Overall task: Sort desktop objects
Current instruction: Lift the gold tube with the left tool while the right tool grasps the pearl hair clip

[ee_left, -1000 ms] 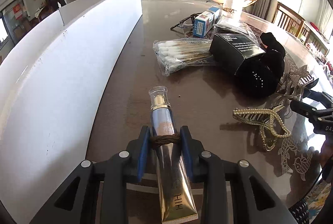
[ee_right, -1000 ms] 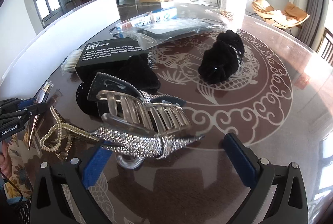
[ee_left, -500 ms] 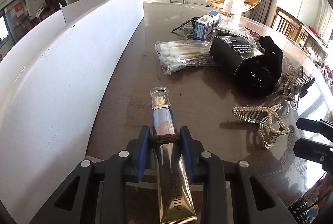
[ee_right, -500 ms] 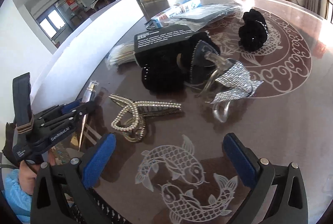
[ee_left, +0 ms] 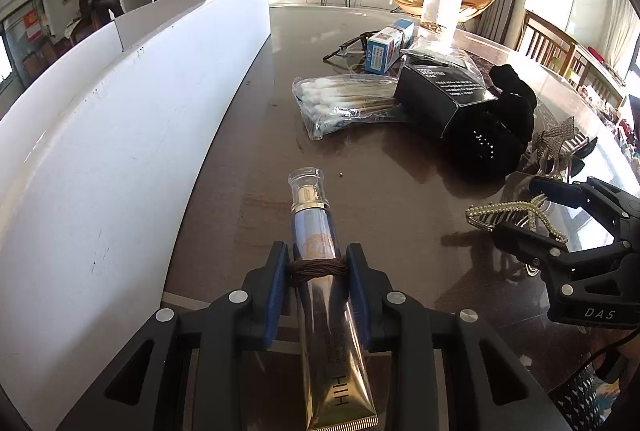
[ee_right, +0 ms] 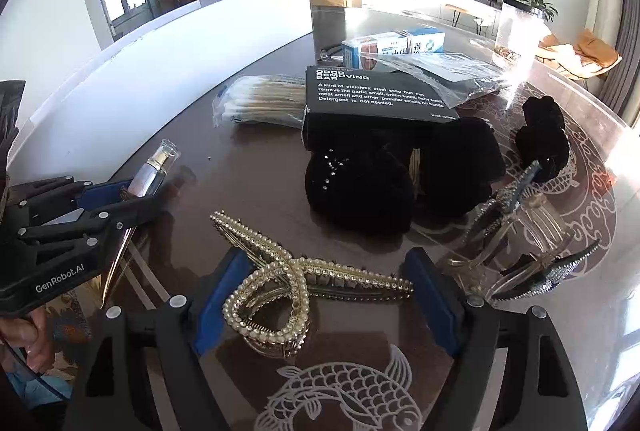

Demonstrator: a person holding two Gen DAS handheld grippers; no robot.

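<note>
Cream tube (ee_left: 320, 295): tail end running behind left jaws. Black box (ee_right: 376, 99): lower face being covered by black scrunchies (ee_right: 360, 187). Blue carton (ee_right: 394, 47): small print blurring, unreadable. Glitter clip (ee_right: 548, 271): partly blocked by right jaws.

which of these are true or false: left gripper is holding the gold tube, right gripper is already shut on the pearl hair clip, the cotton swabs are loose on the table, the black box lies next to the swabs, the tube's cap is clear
1. The left gripper holds the gold tube. True.
2. The right gripper is already shut on the pearl hair clip. False: its fingers stand apart on either side of the clip, not clamped.
3. The cotton swabs are loose on the table. False: they sit inside a clear plastic bag.
4. The black box lies next to the swabs. True.
5. The tube's cap is clear. True.
</note>
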